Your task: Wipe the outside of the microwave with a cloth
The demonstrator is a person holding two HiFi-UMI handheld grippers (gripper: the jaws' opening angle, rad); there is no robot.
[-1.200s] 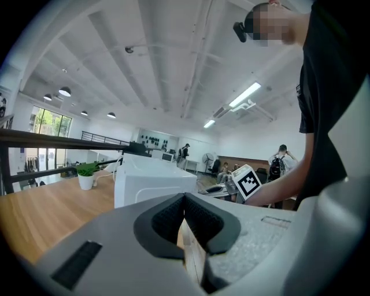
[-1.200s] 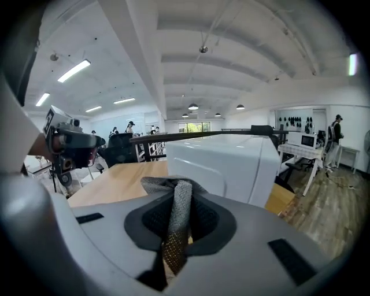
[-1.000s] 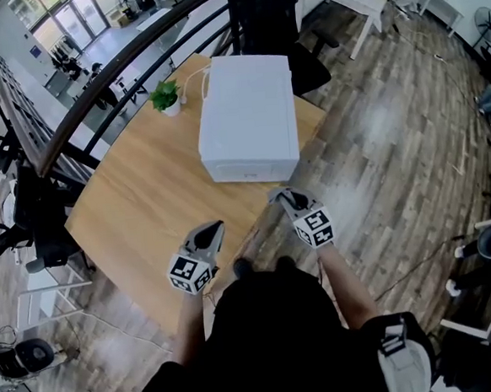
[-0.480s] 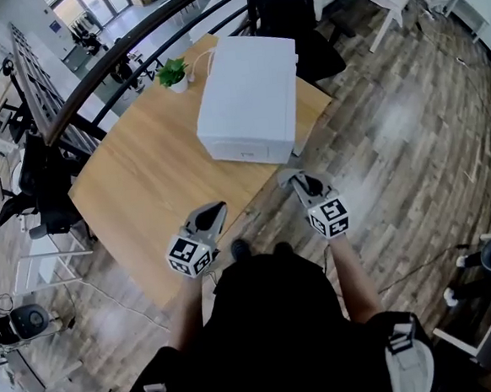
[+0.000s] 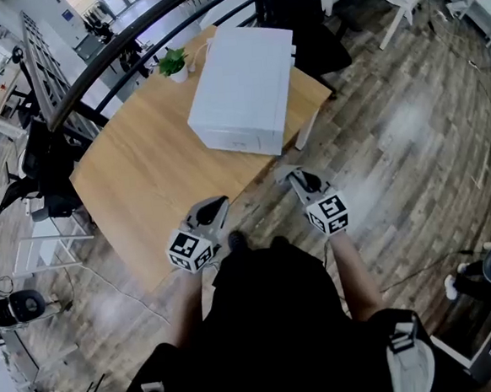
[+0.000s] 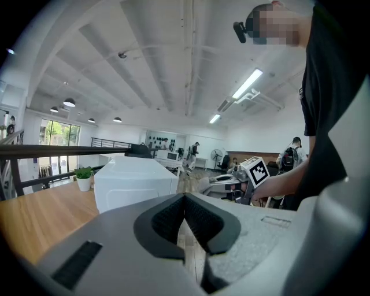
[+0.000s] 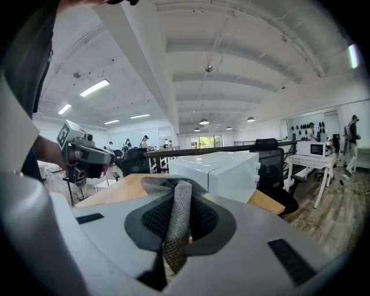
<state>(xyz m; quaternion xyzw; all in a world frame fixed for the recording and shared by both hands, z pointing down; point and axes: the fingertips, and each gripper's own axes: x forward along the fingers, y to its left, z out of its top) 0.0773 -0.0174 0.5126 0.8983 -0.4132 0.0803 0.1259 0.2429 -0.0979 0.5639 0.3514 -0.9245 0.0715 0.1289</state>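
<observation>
- Head view shows us the white microwave (image 5: 241, 90) on the far right part of a wooden table (image 5: 142, 174). Its front face is turned toward us and its right side sits close to the table's right edge.
- We hold the grey cloth (image 7: 176, 222) in the right gripper (image 5: 293, 179). The right gripper view shows the jaws pinching a bunched, knitted strip of it, which rises between the dark pads and folds over at the top.
- We see the cloth well apart from the microwave, and neither tool touches the appliance.
- Our left gripper (image 5: 217, 206) has its jaws pressed together with nothing between them, as the left gripper view shows.
- We keep both tools near our body. The left one is at the table's near edge, and the right one is over the wooden floor (image 5: 410, 136) just to the right of that edge.
- We see a small potted plant (image 5: 172, 63) at the table's far side, just left of the microwave's far end.
- We see a dark railing (image 5: 108, 62) running past the far left of the table, and a black office chair (image 5: 290, 10) standing beyond the microwave.
- We make out other desks and several people far off in both gripper views.
</observation>
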